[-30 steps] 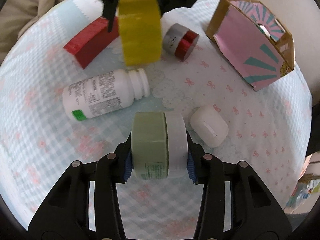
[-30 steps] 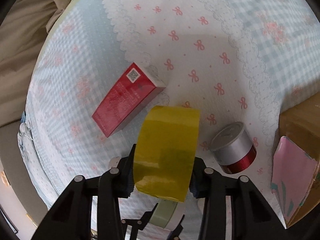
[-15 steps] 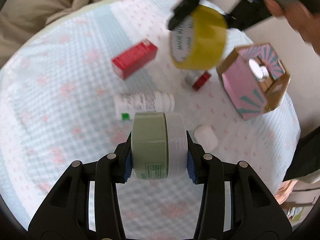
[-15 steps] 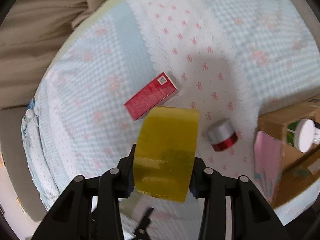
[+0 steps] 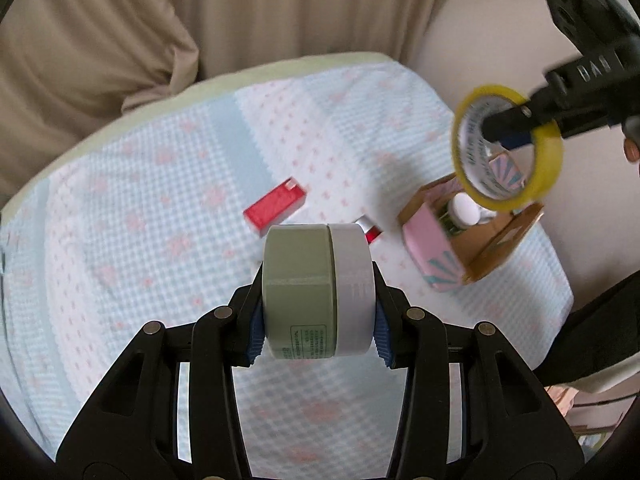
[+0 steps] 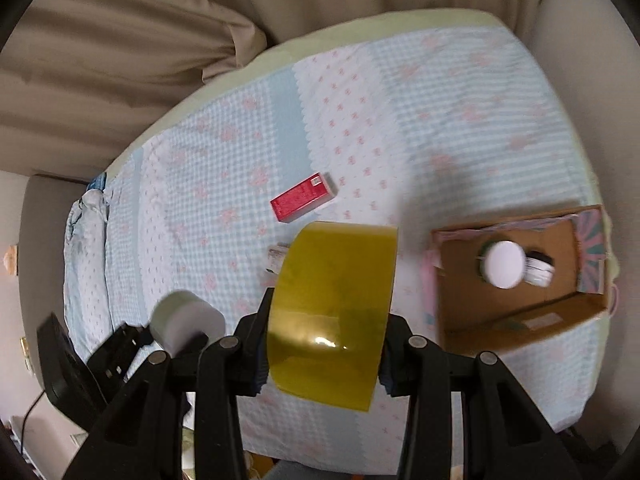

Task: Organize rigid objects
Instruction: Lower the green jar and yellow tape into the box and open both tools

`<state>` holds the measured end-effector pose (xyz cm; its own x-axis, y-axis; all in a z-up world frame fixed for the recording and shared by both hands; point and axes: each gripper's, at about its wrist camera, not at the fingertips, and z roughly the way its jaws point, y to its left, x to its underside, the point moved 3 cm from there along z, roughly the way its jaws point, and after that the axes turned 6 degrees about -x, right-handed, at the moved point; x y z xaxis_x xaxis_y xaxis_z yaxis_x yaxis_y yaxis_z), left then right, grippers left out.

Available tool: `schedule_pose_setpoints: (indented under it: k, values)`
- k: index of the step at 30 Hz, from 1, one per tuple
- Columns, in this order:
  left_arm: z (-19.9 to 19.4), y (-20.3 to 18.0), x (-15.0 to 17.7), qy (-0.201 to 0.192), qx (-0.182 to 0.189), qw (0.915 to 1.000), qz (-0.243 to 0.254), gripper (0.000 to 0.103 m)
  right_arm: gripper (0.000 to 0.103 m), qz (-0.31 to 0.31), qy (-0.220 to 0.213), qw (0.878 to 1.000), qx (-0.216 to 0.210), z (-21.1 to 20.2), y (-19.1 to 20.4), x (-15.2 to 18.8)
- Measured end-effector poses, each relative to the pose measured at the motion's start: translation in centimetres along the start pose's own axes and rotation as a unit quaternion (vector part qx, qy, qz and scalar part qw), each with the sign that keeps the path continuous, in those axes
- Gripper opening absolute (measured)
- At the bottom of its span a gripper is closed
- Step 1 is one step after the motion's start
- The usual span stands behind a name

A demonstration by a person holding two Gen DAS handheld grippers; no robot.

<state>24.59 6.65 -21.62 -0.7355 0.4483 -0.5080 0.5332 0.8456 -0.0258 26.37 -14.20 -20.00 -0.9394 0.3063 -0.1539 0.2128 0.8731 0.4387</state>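
Left claw (image 5: 318, 332) clamped on green-and-white jar (image 5: 318, 292), jar's axis running crosswise between the pads, right claw (image 6: 324, 344) gripping yellow tape roll (image 6: 336, 312) on edge, both held above the bed (image 6: 400, 120), open cardboard box (image 6: 520, 320) at right.

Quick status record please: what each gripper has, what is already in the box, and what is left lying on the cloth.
left gripper: shut on a squat green and white round jar, held on its side
right gripper: shut on a wide roll of yellow tape, held above the cloth
open cardboard box with pink panels: holds a white-capped bottle; other contents unclear
checked cloth: red rectangular carton lying flat; small silver and red tin, partly hidden behind the jar
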Motion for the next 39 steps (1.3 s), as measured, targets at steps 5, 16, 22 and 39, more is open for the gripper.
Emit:
schedule_pose_setpoints:
  k: [5, 16, 22, 39]
  values:
    - [-2.1, -3.9, -1.6, -0.01, 0.007, 0.9999, -0.002, 0.04, 0.039, 0.006, -0.018, 1.0, -0.006, -4.4, -3.7, 1.7]
    - [-0.7, -15.9, -4.2, 0.0, 0.009, 0.9999, -0.013, 0.04, 0.038, 0.011, -0.008, 1.0, -0.009, -10.0, -16.0, 4.1]
    - [3.4, -22.6, -5.1, 0.022, 0.018, 0.9992, -0.027, 0.04, 0.038, 0.023, 0.013, 1.0, -0.002, -10.0, -23.9, 4.0]
    - [16.6, -28.1, -3.2, 0.131, -0.001, 0.9867, -0.097, 0.04, 0.038, -0.083, 0.069, 0.994, 0.033, -1.0, -33.1, 1.9]
